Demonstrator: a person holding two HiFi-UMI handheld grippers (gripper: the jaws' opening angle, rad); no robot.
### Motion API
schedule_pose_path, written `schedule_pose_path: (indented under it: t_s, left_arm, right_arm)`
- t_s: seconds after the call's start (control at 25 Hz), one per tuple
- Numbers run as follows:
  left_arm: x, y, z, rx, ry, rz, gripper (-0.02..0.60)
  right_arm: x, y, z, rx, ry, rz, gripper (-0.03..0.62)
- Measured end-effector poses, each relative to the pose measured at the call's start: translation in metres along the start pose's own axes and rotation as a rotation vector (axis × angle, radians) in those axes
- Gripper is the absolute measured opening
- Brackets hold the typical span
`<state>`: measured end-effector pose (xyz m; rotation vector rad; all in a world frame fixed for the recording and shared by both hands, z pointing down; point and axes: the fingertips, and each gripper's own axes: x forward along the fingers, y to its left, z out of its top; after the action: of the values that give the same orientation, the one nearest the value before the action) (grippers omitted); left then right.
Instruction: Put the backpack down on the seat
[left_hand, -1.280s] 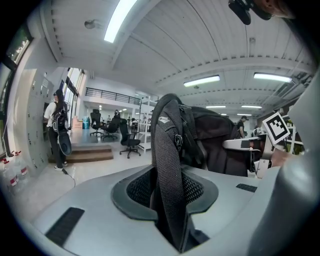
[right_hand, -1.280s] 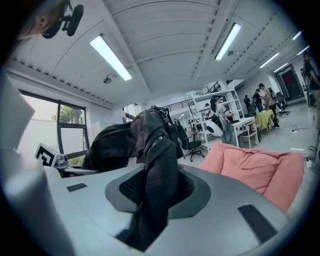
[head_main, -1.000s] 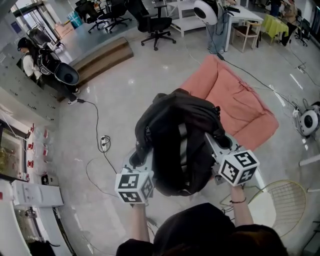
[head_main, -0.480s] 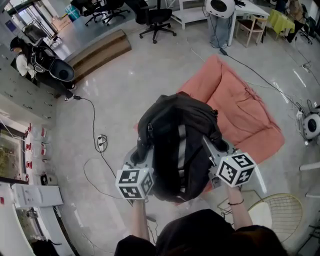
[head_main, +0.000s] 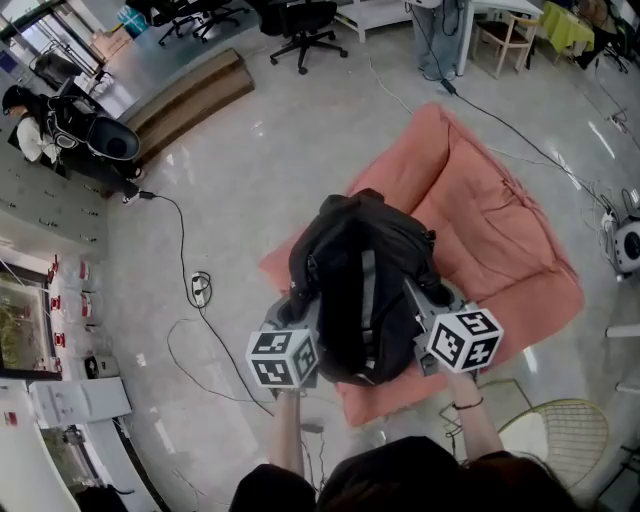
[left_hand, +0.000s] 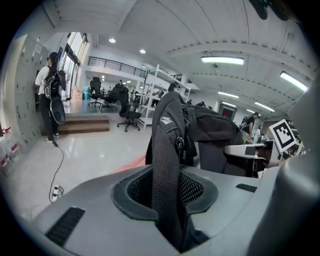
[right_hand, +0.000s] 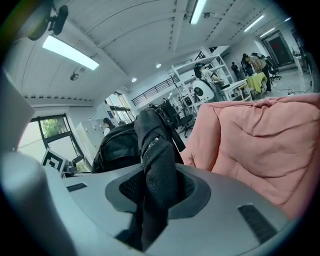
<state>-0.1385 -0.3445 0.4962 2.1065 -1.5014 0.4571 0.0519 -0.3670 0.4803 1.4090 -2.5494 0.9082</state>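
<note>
Holding backpack (head_main: 360, 262) over near edge of seat (head_main: 505, 235), left gripper (head_main: 292, 310) and right gripper (head_main: 434, 296) clamped on straps (left_hand: 167, 170).

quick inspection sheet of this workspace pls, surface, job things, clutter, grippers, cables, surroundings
surface: glossy pale floor
job's things: black backpack over the front of the pink seat; cannot tell whether it rests there
clutter: round wire frame beside the seat
grippers: left gripper shut on a mesh strap; right gripper shut on the other strap
cables: black cable running to a power strip; second cable behind the seat
surroundings: office chair, wooden step, person at far left
</note>
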Motion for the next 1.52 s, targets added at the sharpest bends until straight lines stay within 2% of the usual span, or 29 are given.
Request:
schedule_pose_path:
  t_s: [0.28, 1.0, 1.52]
  left_arm:
    - [0.049, 0.006, -0.026, -0.025, 0.055, -0.018, 0.106]
    - [0.138, 0.037, -0.009, 0.012, 0.047, 0.003, 0.106]
    - [0.186, 0.061, 0.001, 0.028, 0.009, 0.066, 0.112]
  right_arm:
    - [0.028, -0.034, -0.018, -0.023, 0.025, -0.035, 0.089]
    - [0.099, -0.098, -0.010, 0.005, 0.036, -0.084, 0.089]
    - [0.145, -0.129, -0.004, -0.001, 0.032, -0.133, 0.089]
